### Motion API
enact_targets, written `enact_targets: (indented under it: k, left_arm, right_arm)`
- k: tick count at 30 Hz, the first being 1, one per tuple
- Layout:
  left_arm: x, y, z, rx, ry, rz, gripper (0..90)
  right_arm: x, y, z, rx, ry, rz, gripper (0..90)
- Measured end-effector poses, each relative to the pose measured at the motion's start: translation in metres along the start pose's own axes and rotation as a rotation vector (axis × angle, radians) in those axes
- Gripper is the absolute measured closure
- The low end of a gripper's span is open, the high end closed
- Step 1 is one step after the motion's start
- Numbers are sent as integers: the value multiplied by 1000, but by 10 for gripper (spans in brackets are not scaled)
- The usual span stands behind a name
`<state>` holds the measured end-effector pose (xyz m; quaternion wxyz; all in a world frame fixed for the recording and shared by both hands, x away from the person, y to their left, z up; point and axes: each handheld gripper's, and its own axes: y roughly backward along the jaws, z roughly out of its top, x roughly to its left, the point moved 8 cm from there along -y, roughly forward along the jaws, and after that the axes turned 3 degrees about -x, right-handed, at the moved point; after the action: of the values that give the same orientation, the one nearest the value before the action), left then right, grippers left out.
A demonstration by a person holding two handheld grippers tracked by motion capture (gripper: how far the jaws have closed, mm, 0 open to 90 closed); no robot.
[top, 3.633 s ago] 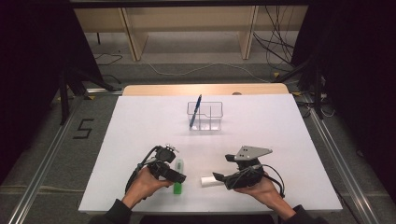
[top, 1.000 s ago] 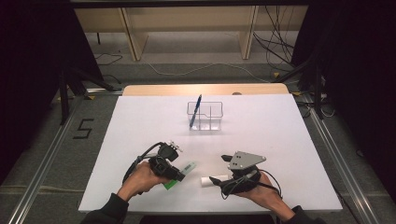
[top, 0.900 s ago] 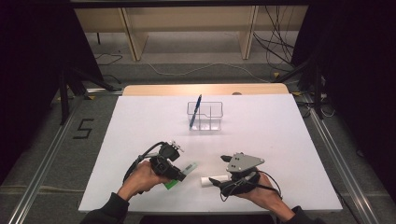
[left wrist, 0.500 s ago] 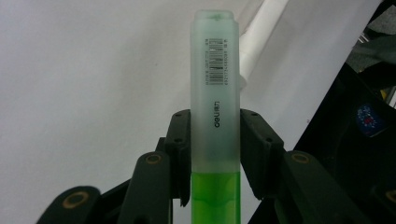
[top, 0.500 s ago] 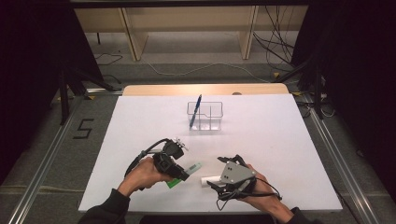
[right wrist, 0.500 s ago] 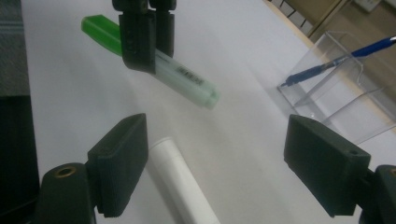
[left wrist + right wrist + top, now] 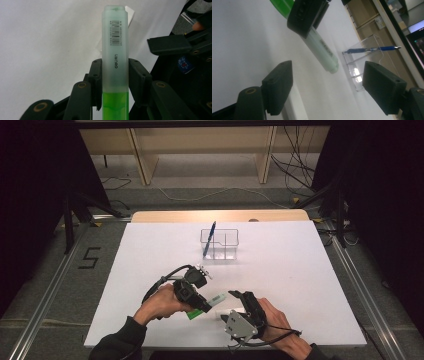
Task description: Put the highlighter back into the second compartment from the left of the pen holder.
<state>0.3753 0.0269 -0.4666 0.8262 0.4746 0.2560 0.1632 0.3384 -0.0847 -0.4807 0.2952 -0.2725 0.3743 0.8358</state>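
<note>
1. A green highlighter [image 7: 115, 62] is clamped in the left hand-held gripper [image 7: 197, 295], the pads pressed on both flat sides of the frosted cap just above the green barrel. It is held above the white table [image 7: 150, 250], near its front edge, toward 6 o'clock from the clear organiser [image 7: 220, 244] with a blue pen [image 7: 209, 239] standing in it.
2. The highlighter is judged light, stiff and smooth – hard plastic that could slip or twist under a loose grip. The flat faces are the best hold; the free cap end points toward 3 o'clock in the high view.
3. The right hand-held gripper [image 7: 239, 305] holds nothing – its jaws have just been closing slightly, though they are spread wide, with the cap end [image 7: 332, 65] ahead of them, not between them.
4. The left wrist is bent inward; the right forearm comes in from 5 o'clock, its gripper aimed toward 11.
</note>
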Motion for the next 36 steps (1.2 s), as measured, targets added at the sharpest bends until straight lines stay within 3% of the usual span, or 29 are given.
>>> enact_targets:
  k: [9,12,16,28,36]
  left_arm:
    - [-6,0,8,-4,-12,-10,661]
    - [-7,-1,10,-2,-22,-9,661]
    - [-9,-2,12,3,-22,-17,661]
    - [-16,-6,20,14,-47,-40,660]
    - [-20,-9,23,18,-52,-50,660]
  right_arm:
    - [2,-3,0,20,135,-82,282]
    - [1,-4,1,21,201,-103,306]
    - [3,-4,1,29,218,-129,347]
    - [6,-7,0,45,359,-175,487]
    - [6,-7,0,44,421,-199,574]
